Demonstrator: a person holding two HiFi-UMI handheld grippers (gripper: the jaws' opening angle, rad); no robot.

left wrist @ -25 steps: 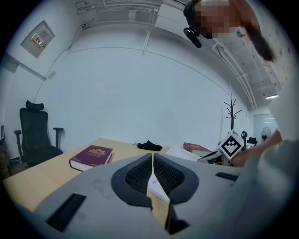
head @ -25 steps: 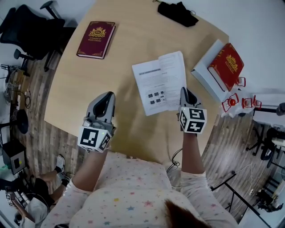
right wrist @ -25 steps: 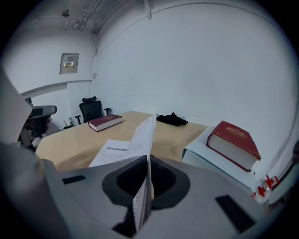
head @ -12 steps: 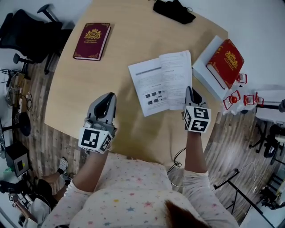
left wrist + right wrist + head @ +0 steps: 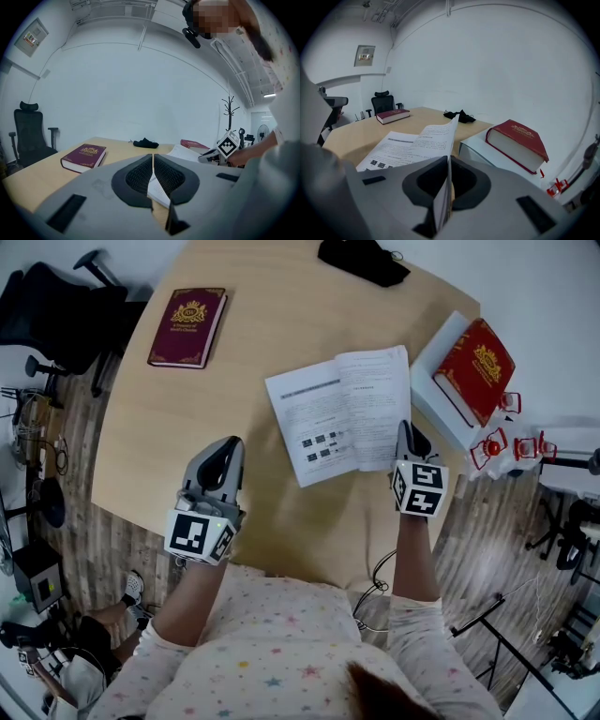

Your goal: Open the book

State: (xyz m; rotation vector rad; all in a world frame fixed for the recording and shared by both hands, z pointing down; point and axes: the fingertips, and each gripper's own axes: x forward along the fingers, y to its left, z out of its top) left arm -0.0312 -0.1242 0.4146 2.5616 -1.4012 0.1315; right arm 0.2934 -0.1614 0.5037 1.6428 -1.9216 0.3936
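Note:
A thin white booklet (image 5: 339,412) lies spread open on the round wooden table (image 5: 187,418), printed pages up. My right gripper (image 5: 406,439) is shut on the near right edge of its right page (image 5: 433,136), which rises between the jaws. My left gripper (image 5: 222,457) hovers over the table's near left part, jaws shut with nothing between them (image 5: 153,174). The open booklet (image 5: 180,152) shows to the right in the left gripper view.
A maroon hardcover book (image 5: 187,326) lies closed at the far left. A red hardcover (image 5: 481,369) rests on a white box (image 5: 433,390) at the right edge. A black cloth (image 5: 362,261) lies at the far side. An office chair (image 5: 56,310) stands left of the table.
My right gripper has drawn the page further right and down, so the booklet now lies wider and flatter. The left gripper has stayed in place.

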